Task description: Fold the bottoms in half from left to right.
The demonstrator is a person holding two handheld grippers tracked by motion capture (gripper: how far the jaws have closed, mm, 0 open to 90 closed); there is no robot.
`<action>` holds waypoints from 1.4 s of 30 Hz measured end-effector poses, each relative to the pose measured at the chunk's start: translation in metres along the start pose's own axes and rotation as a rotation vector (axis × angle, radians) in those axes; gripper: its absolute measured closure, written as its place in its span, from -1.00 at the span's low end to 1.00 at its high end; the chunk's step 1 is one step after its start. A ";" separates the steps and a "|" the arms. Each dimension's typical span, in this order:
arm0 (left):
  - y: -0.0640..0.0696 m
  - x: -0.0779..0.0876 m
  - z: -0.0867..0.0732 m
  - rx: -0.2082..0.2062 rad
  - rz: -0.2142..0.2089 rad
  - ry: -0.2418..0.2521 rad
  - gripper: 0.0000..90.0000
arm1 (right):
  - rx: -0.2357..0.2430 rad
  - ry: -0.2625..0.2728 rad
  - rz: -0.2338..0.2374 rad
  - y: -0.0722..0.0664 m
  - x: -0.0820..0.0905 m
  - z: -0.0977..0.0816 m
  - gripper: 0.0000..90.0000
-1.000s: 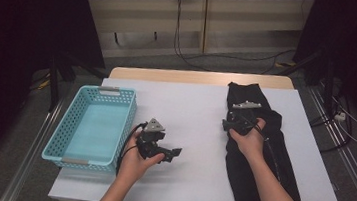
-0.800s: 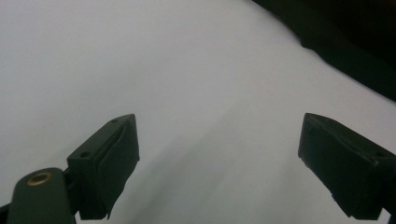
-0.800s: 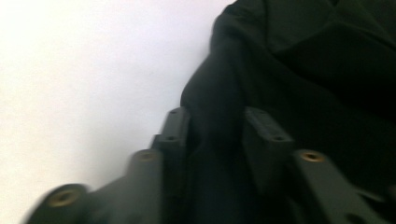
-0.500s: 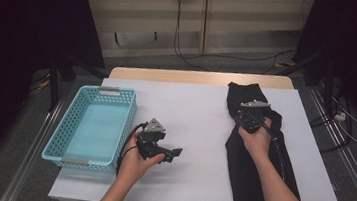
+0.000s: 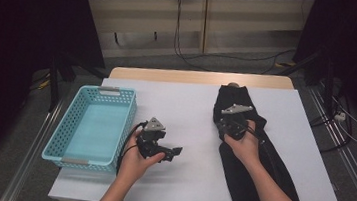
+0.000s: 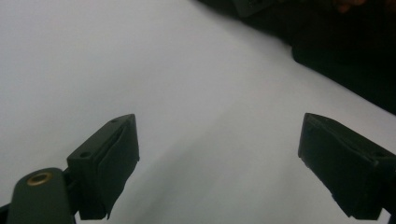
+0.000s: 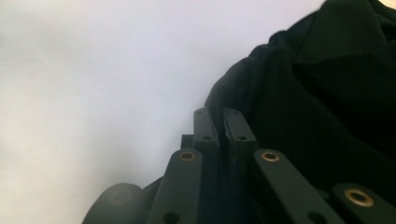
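Black, soft fabric garment (image 5: 255, 164) lies lengthwise on the right half of the white desk (image 5: 186, 106). The right hand-held gripper (image 7: 223, 122) has just been closing; its jaws now pinch the garment's left edge near its far end. The left hand-held gripper (image 6: 219, 172) rests wide apart and holds nothing, beside the turquoise perforated plastic basket (image 5: 62, 138).

Black garment (image 5: 254, 174) lies lengthwise on table's right.

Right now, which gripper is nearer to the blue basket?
Left. The left gripper sits on the white table just beside the basket, jaws open. The right gripper is farther off, shut on the black garment.
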State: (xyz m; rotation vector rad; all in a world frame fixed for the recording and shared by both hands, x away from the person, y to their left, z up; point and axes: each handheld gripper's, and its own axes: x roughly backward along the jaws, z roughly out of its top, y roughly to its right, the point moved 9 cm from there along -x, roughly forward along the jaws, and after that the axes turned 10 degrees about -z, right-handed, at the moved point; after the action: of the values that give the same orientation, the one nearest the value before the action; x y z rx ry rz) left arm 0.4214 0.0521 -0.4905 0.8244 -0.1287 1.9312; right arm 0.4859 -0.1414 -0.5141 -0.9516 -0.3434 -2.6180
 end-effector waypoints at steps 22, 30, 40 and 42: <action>-0.027 0.012 0.013 0.057 0.086 0.055 -0.70 | 0.194 0.048 0.286 -0.120 0.053 -0.013 0.19; -0.031 -0.006 0.013 0.044 0.082 0.004 -0.64 | 0.115 0.106 0.223 -0.080 0.074 -0.002 -0.17; -0.041 -0.036 0.011 0.039 0.079 -0.044 -0.37 | 0.049 0.095 0.133 -0.032 0.085 -0.019 -0.31; -0.043 -0.040 0.010 0.040 0.085 -0.063 -0.30 | 0.045 0.086 0.122 -0.027 0.085 -0.024 -0.33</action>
State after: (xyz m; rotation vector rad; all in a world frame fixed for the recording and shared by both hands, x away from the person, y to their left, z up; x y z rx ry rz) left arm 0.4726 0.0390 -0.5172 0.9203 -0.1655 1.9933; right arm 0.4009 -0.1435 -0.4792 -0.8157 -0.3117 -2.5206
